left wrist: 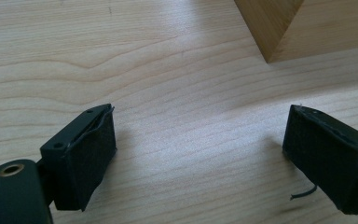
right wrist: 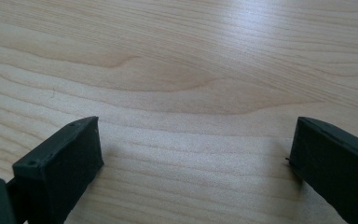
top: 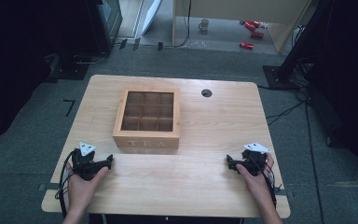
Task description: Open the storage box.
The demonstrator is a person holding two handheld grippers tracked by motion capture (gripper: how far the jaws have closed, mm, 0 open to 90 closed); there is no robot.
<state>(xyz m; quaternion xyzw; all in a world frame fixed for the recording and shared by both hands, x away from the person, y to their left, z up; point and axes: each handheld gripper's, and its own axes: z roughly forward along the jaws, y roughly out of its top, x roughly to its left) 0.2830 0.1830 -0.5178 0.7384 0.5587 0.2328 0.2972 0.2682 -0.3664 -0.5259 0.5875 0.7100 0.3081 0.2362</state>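
A wooden tea box (top: 148, 119) with "TEA" on its front and an open grid of compartments stands mid-table. My left gripper (top: 109, 161) rests on the table near the front left, jaws pointing right toward the box, a short way below its left front corner. In the left gripper view the gripper (left wrist: 199, 149) stands open over bare wood, with the box corner (left wrist: 279, 28) ahead at the upper right. My right gripper (top: 228, 161) rests near the front right, pointing left. In the right gripper view its jaws (right wrist: 196, 158) are wide apart with nothing between them.
The light wooden table (top: 214, 121) has a round cable hole (top: 206, 93) behind the box at the right. Beyond the table lie grey carpet, dark equipment at the left, cables at the right, and red cans (top: 251, 32) and a mug (top: 204, 24) on the floor.
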